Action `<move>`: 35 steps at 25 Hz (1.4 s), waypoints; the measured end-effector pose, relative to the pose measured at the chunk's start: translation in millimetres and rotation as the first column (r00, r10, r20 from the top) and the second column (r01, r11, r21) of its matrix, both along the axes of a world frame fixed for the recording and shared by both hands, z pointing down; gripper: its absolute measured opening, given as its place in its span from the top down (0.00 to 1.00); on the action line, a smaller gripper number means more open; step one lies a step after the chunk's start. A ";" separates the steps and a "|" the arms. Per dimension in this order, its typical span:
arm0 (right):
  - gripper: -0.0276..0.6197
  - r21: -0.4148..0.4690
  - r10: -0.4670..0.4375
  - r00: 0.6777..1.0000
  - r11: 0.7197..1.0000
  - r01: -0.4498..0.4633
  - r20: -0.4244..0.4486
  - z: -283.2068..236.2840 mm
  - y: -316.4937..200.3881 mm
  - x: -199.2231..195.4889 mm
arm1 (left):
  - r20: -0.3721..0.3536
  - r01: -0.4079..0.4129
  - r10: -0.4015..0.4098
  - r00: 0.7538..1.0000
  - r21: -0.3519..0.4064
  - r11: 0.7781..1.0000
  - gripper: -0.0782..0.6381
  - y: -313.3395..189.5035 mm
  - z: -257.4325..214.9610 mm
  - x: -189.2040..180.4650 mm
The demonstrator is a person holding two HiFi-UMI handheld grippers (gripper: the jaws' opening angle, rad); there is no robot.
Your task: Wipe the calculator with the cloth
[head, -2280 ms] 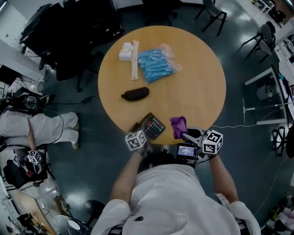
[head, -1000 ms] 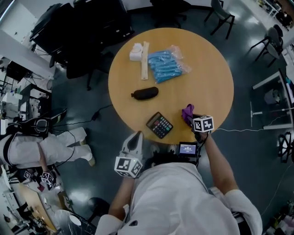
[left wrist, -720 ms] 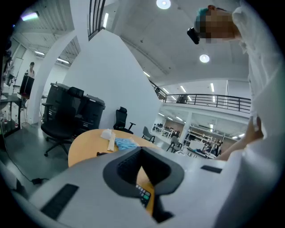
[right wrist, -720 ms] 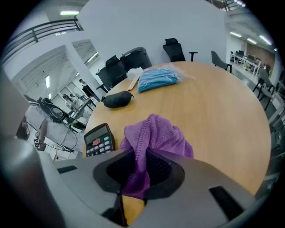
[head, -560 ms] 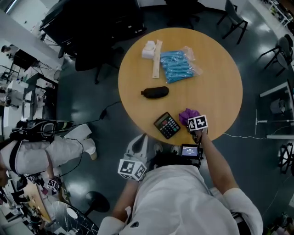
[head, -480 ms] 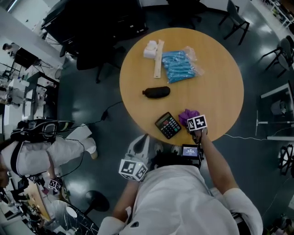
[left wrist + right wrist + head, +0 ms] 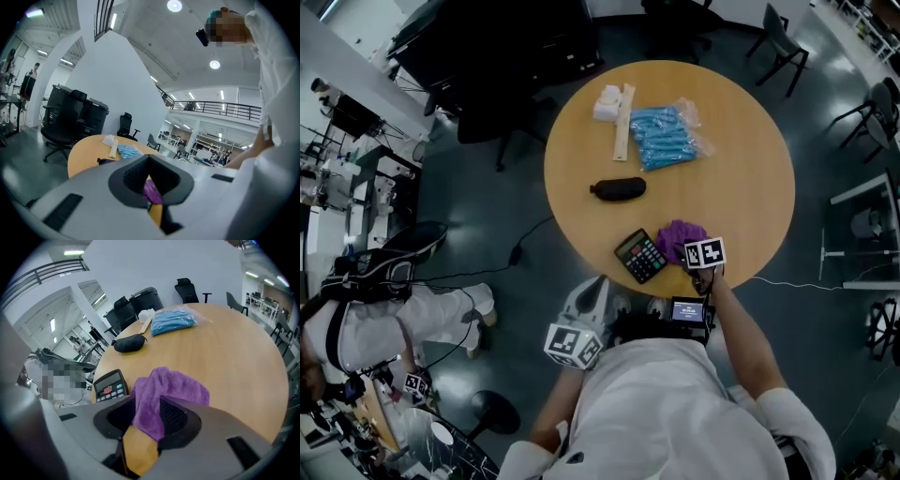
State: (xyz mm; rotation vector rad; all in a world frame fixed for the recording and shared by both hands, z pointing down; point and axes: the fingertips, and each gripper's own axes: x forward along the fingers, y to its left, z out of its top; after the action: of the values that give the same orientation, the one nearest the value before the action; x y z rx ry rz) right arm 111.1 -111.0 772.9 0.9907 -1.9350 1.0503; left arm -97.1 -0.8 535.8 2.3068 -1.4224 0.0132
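My right gripper is opening its jaws, with the cloth between them, at the calculator's 3 o'clock, by the table's 6 o'clock edge. My left gripper is closed and empty. The cloth may snag on a pad and slide off that edge.

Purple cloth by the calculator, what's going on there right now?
A person works with two handheld grippers at a round table. The right gripper is over the purple cloth, which lies on the table beside the calculator. Its jaws are opening with the cloth between them. The left gripper is shut and empty, held off the table's near edge.
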 end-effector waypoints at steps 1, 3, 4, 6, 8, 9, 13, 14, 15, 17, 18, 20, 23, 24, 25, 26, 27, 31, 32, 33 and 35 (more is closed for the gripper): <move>0.71 0.009 -0.001 1.000 1.000 0.001 0.000 -4.8 1.3 1.7 | 0.000 -0.003 0.003 1.000 0.000 1.000 0.88 0.9 -0.3 1.1; 0.71 0.044 0.008 1.000 0.999 -0.008 0.003 -19.0 2.3 7.5 | 0.001 -0.005 0.005 1.000 0.001 1.000 0.88 1.9 -2.0 2.7; 0.71 0.077 0.020 1.000 0.997 -0.020 0.006 -30.0 1.6 11.8 | 0.001 -0.004 0.004 1.000 0.001 1.000 0.88 1.4 -2.9 3.2; 0.75 0.183 0.054 0.998 0.981 -0.058 0.026 -63.2 -0.9 21.8 | 0.006 -0.001 0.001 1.000 0.002 1.000 0.88 -1.6 -5.2 4.1; 0.83 0.332 0.092 0.994 0.937 -0.106 0.059 -109.9 -1.6 32.0 | 0.014 0.003 -0.003 1.000 0.006 1.000 0.88 -6.1 -8.5 5.0; 0.84 0.410 0.108 0.991 0.903 -0.130 0.077 -135.6 0.0 36.8 | 0.012 0.003 -0.003 1.000 0.006 1.000 0.88 -8.7 -10.4 5.8; 0.89 0.683 0.145 0.985 0.710 -0.169 0.093 -234.9 20.6 50.1 | 0.032 0.018 -0.019 0.999 0.048 0.999 0.88 -20.9 -29.4 9.6; 0.89 0.733 0.151 0.983 0.657 -0.176 0.100 -259.8 28.2 51.0 | 0.076 0.027 -0.034 0.997 0.093 0.995 0.88 -23.7 -40.8 10.2; 0.90 0.776 0.152 0.982 0.603 -0.185 0.115 -284.8 36.0 50.7 | 0.124 0.032 -0.051 0.991 0.148 0.988 0.88 -26.2 -54.6 11.6; 0.91 0.840 0.136 0.977 0.498 -0.213 0.167 -330.5 51.3 46.5 | 0.192 0.016 -0.068 0.979 0.260 0.965 0.88 -30.6 -80.7 18.7; 0.91 0.858 0.123 0.972 0.457 -0.234 0.200 -347.7 58.7 43.8 | 0.206 0.003 -0.067 0.976 0.294 0.956 0.88 -32.3 -88.2 23.6; 0.92 0.871 0.113 0.963 0.411 -0.269 0.244 -362.9 69.9 39.3 | 0.199 -0.005 -0.056 0.978 0.295 0.955 0.88 -34.7 -91.4 32.6; 0.93 0.852 0.170 0.958 0.440 -0.282 0.230 -340.5 75.3 38.1 | 0.151 0.017 -0.058 0.987 0.262 0.965 0.88 -36.0 -91.2 40.8; 0.93 0.840 0.193 0.956 0.462 -0.286 0.219 -327.6 76.4 38.9 | 0.151 0.017 -0.058 0.987 0.257 0.966 0.88 -35.7 -89.6 43.3; 0.93 0.827 0.212 0.954 0.482 -0.290 0.211 -315.7 77.7 39.4 | 0.157 0.013 -0.054 0.986 0.251 0.968 0.88 -35.4 -86.5 45.6; 0.93 0.816 0.223 0.953 0.498 -0.293 0.207 -306.5 78.6 39.3 | 0.162 0.007 -0.047 0.986 0.243 0.970 0.88 -35.4 -82.3 47.3; 0.93 0.808 0.227 0.952 0.509 -0.296 0.206 -300.2 79.0 38.5 | 0.166 0.000 -0.040 0.985 0.234 0.972 0.88 -35.8 -77.5 48.3; 0.93 0.803 0.214 0.957 0.525 -0.282 0.197 -293.0 78.2 32.6 | 0.168 -0.006 -0.028 0.985 0.200 0.980 0.88 -37.4 -67.8 46.9; 0.93 0.805 0.210 0.958 0.524 -0.279 0.195 -293.4 77.8 31.4 | 0.168 -0.010 -0.024 0.985 0.196 0.981 0.88 -37.7 -66.7 46.8; 0.93 0.806 0.209 0.958 0.522 -0.278 0.194 -293.9 77.5 30.6 | 0.169 -0.014 -0.019 0.985 0.193 0.981 0.88 -38.2 -65.9 46.9; 0.93 0.807 0.210 0.958 0.519 -0.280 0.197 -295.1 76.2 29.8 | 0.169 -0.016 -0.017 0.986 0.191 0.981 0.88 -39.9 -65.5 45.8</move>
State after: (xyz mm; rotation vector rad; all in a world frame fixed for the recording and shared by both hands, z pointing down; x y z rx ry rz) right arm 140.9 -34.8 477.7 1.8068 -2.4514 0.2032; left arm -51.2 -40.7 470.3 2.5135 -1.5693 0.0773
